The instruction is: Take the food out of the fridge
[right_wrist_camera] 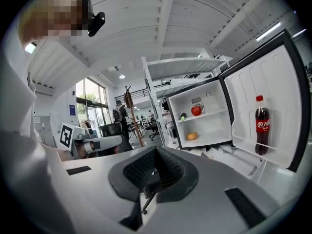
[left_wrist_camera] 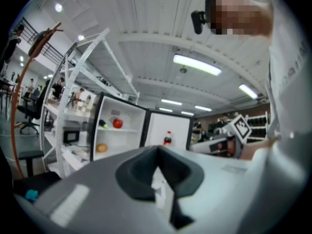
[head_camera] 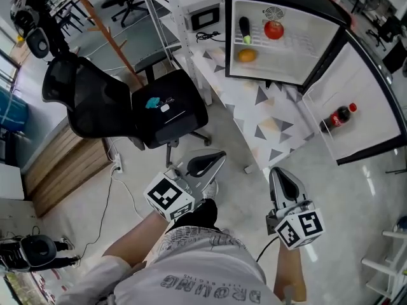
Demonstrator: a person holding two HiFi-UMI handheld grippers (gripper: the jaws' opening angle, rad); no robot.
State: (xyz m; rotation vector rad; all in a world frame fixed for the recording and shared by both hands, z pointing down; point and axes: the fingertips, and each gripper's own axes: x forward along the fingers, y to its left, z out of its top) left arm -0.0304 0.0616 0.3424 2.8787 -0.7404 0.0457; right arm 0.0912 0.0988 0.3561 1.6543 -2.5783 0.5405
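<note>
The left claw (head_camera: pixel 215 159) and the right claw (head_camera: pixel 277 175) were both closed and empty, held low in front of the person and aimed toward the fridge (head_camera: pixel 299 68), well short of it. This looked like an approach, with no reach begun. The fridge door (head_camera: pixel 375 100) stood swung wide, a cola bottle (head_camera: pixel 337 117) in its rack, which left the shelves open to a straight reach. A red apple (head_camera: pixel 274 29) and a dark vegetable (head_camera: pixel 245 29) sat on the upper shelf, and an orange (head_camera: pixel 247 55) lay below
</note>
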